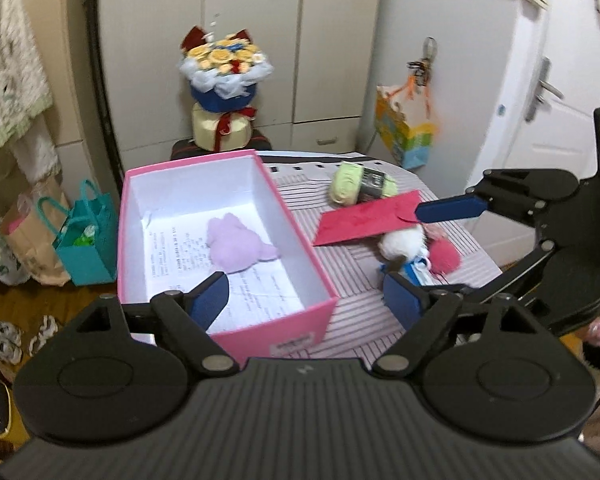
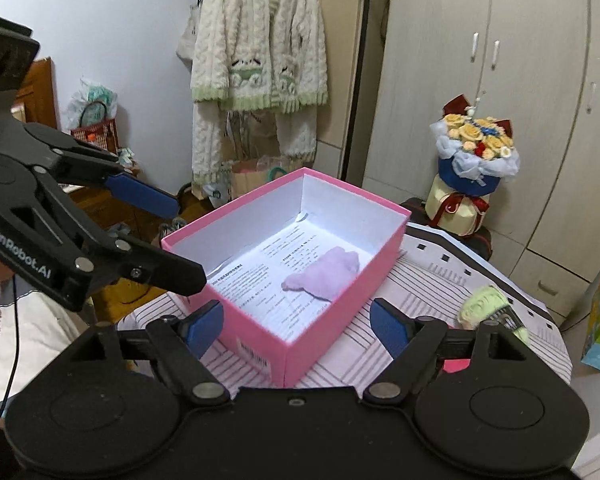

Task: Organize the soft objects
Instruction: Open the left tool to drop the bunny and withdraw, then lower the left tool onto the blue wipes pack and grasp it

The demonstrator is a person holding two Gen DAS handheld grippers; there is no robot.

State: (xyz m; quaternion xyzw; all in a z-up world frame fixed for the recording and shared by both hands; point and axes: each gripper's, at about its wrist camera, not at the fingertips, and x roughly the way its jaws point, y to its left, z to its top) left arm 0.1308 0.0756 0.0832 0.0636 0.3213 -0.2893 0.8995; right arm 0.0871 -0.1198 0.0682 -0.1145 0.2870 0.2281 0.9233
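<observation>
L gripper (image 1: 306, 300): jaws spread wide, nothing between the blue pads; its L pad hangs over the near end of the pink box (image 1: 236, 332), its R pad over the striped cloth (image 1: 356, 312). R gripper (image 2: 296, 322): jaws likewise spread, empty, w/ the near corner of the pink box directly ahead between the pads. In the L wrist view the R gripper also shows at the right edge, one blue pad over the red envelope (image 1: 364, 222).

Inside the box, ahead of both grippers: lilac plush (image 1: 236, 246) lying on a printed paper sheet (image 1: 260, 292) that lines the box floor. No contact between plush and either gripper.

Ahead-right of the L gripper, on the cloth outside the box: white plush (image 1: 400, 242) w/ a pink pompom (image 1: 444, 256) just beside it, both partly under the envelope. Beyond the envelope: light-green yarn skein (image 1: 352, 186) w/ dark label. In the R wrist view the skein lies just right of the R pad.

Further out: flower bouquet (image 1: 224, 68) beyond the box, in front of the cabinet doors (image 1: 260, 40); teal gift bag (image 1: 86, 240) on the floor left of the box; knit cardigan (image 2: 256, 40) hanging on the wall.
</observation>
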